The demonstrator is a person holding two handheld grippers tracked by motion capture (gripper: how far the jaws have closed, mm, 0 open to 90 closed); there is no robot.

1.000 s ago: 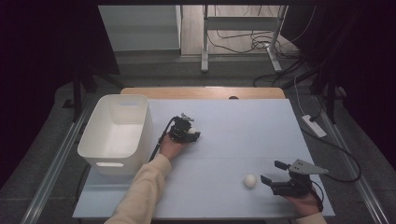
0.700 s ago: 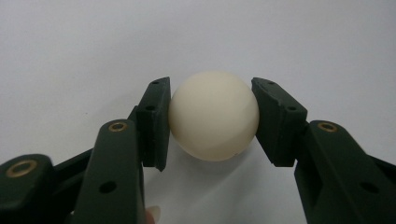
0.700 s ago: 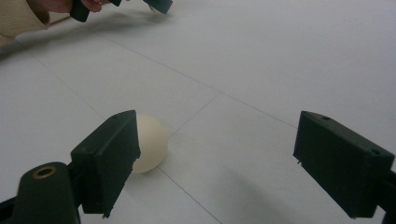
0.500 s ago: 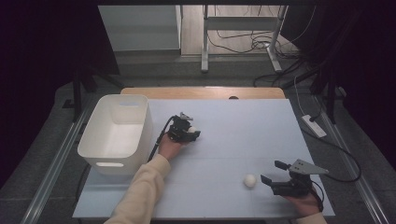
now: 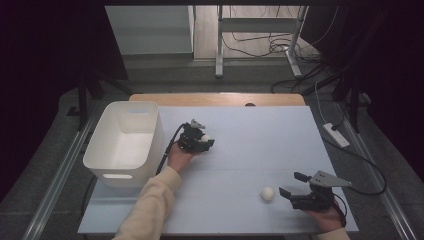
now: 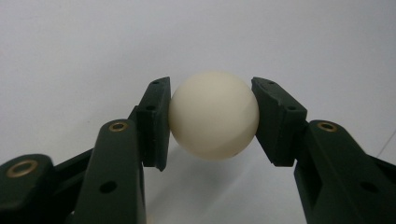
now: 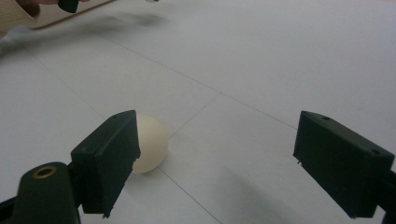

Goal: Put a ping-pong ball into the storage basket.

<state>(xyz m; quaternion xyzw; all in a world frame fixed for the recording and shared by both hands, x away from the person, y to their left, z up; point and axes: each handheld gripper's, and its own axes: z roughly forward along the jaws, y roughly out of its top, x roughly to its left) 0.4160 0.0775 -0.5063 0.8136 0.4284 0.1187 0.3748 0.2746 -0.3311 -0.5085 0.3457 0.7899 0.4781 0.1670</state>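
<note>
Ball [image 6: 214, 114] is sitting pinched across its middle in your left hand-held gripper [image 6: 212, 116]; light, smooth, slippery, so you're keeping it centred. Right hand-held gripper [image 7: 224, 163] is gaping, holding nothing.

Left gripper view. The left tool [image 6: 212, 119] grips a cream-white ball [image 6: 214, 114] between its two black jaws, which rise from the lower edge of the frame. The inner pads [image 6: 156, 122] press against opposite sides of the ball at about its widest part, so that the ball sits at the jaw tips, its top above them. Beyond and beneath the tool lies the pale tabletop [image 6: 93, 42], with a soft shadow under the ball.
</note>
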